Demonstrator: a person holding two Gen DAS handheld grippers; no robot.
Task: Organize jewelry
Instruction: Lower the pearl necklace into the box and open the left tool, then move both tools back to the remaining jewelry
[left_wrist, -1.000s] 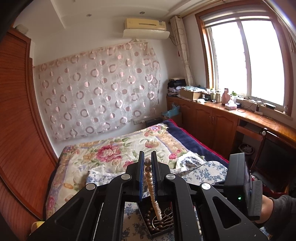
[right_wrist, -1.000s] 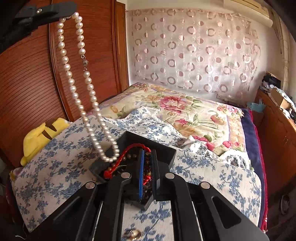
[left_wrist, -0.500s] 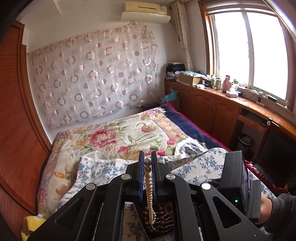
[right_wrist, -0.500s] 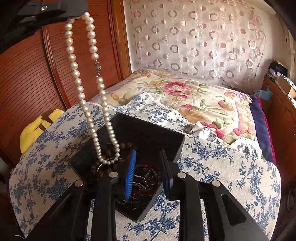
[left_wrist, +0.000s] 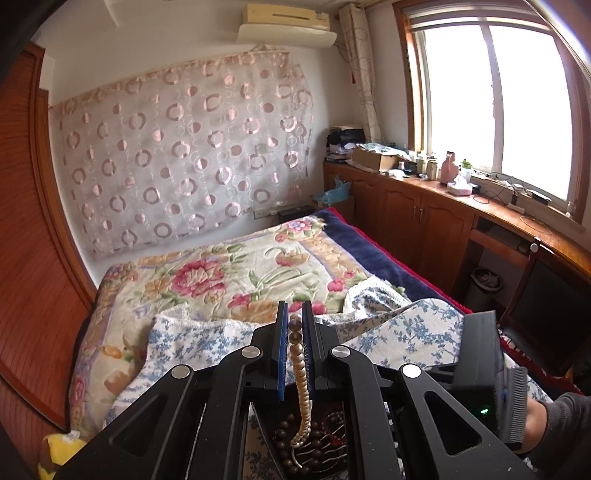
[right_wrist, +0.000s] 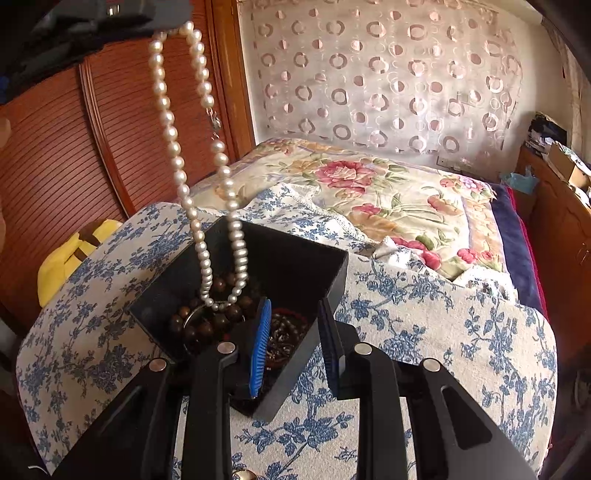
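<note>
Right wrist view: our left gripper (right_wrist: 177, 27) pinches pearl necklace (right_wrist: 184, 192), loop dangling into black box (right_wrist: 295, 258); our right gripper (right_wrist: 295, 343) spread, astride box wall.

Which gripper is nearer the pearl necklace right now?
Left. The left gripper is shut on the pearl necklace, dangling it into the black box. The right gripper stands open at the box's near corner, clear of the pearls.

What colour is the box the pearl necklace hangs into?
Black. The box shows best in the right wrist view, sitting on blue-and-white floral cloth.
</note>
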